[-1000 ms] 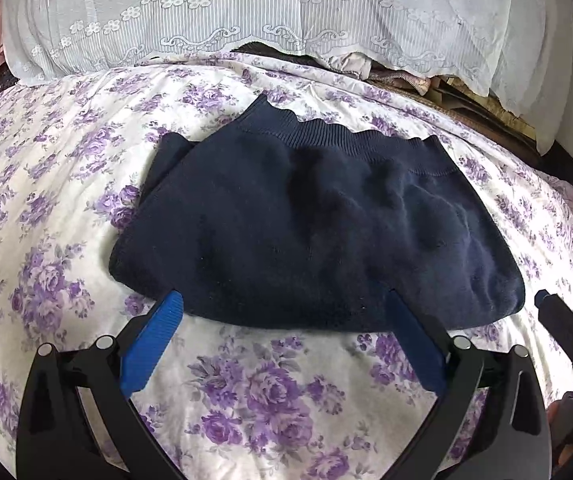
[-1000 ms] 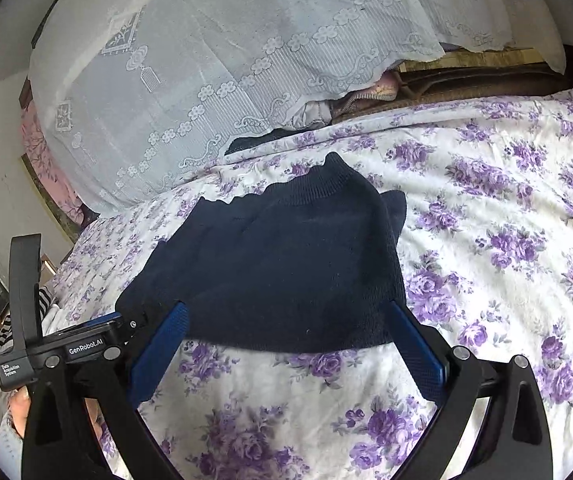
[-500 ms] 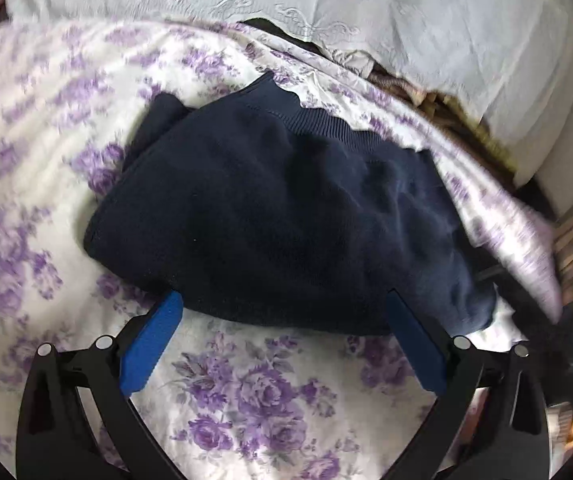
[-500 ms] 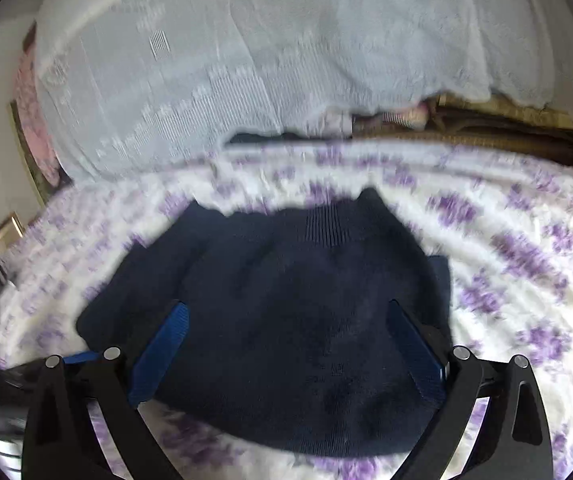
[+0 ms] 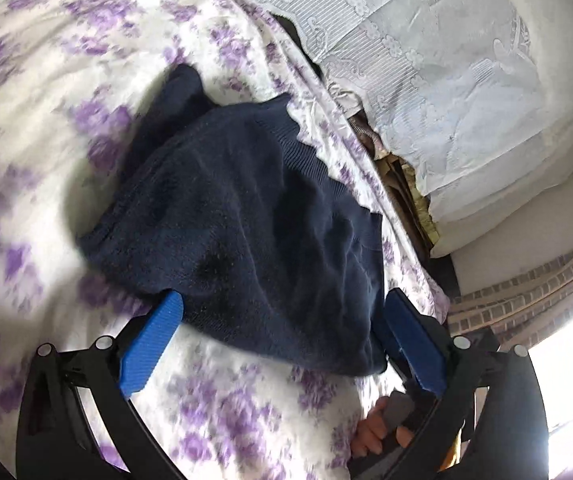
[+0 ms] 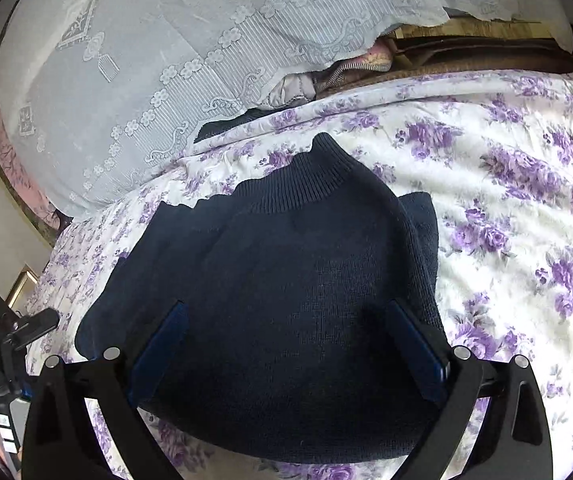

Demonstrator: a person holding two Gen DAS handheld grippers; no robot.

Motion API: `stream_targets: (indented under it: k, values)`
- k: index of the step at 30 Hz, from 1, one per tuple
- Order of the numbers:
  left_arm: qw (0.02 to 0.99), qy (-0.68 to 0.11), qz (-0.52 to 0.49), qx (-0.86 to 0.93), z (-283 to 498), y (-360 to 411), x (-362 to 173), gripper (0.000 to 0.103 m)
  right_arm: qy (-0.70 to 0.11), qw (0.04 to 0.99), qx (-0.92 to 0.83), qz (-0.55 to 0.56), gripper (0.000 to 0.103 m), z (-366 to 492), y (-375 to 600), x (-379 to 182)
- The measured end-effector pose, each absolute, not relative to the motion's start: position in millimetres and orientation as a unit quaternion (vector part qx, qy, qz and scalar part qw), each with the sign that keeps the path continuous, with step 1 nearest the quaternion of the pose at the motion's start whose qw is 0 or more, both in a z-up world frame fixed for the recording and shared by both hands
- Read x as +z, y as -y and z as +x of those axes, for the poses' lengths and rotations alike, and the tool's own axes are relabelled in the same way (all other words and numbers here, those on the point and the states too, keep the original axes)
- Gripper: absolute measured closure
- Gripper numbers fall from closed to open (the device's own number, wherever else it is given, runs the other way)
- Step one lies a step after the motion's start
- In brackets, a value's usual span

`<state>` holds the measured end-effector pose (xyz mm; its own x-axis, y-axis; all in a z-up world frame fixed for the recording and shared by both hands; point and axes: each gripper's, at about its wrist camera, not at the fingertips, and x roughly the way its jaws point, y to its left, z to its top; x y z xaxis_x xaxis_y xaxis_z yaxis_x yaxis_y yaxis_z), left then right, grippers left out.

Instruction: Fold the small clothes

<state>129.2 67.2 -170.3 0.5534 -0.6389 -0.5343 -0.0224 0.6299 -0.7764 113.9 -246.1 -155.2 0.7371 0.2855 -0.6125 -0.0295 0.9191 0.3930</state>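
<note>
From the left wrist we look across the navy knit garment (image 5: 254, 232), which lies partly folded on the floral bedspread (image 5: 46, 80), its ribbed hem out at one o'clock and a tucked layer poking out at eleven. Our left gripper (image 5: 282, 320) stands wide, the blue fingers (image 5: 152, 344) straddling the near edge with nothing between them; to do this step well we judge it wants the pads low and level, taking both layers of the edge together so the fold stays square. Down at five o'clock a hand (image 5: 374, 428) holds a grey handle, probably the other tool. From the right wrist the navy knit garment (image 6: 286, 280) fills the middle, ribbed band (image 6: 306, 184) at twelve o'clock. Our right gripper (image 6: 286, 332) is wide too, both fingers over the cloth and gripping none of it; whether they press on it we cannot tell. We think a soft bed gives under pressure, so a light, flat touch suits. A white lace cover (image 6: 146, 60) drapes the heap at eleven, stacked brownish bedding (image 6: 486, 52) sits at one, and the other gripper's frame (image 6: 2, 340) shows at nine.
</note>
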Motion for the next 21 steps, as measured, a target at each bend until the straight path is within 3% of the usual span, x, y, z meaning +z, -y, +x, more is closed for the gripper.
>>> stream_targets:
  k: [7, 14, 15, 19, 21]
  values:
    - [0.806, -0.431, -0.379, -0.144, 106.0, -61.1, -174.0, 0.005, -0.352, 0.913, 0.087, 0.187, 0.003, 114.1, 247.3, -157.8]
    - [0.829, -0.405, -0.381, -0.062, 162.7, -72.2, -178.5, 0.006, -0.334, 0.918, 0.084, 0.199, 0.004, 109.6, 250.9, -153.1]
    - [0.832, -0.403, -0.376, -0.06, 166.5, -71.5, -178.7, 0.009, -0.33, 0.921, 0.079, 0.193, 0.003, 109.2, 249.1, -150.0]
    - [0.853, -0.41, -0.321, -0.037, 167.3, -66.5, -177.6, 0.047, -0.318, 0.938, 0.075, 0.113, 0.003, 120.7, 215.1, -131.3]
    - [0.852, -0.412, -0.323, -0.035, 168.1, -71.9, -178.8, 0.055, -0.326, 0.941, 0.076, 0.054, 0.003, 127.6, 189.9, -129.6]
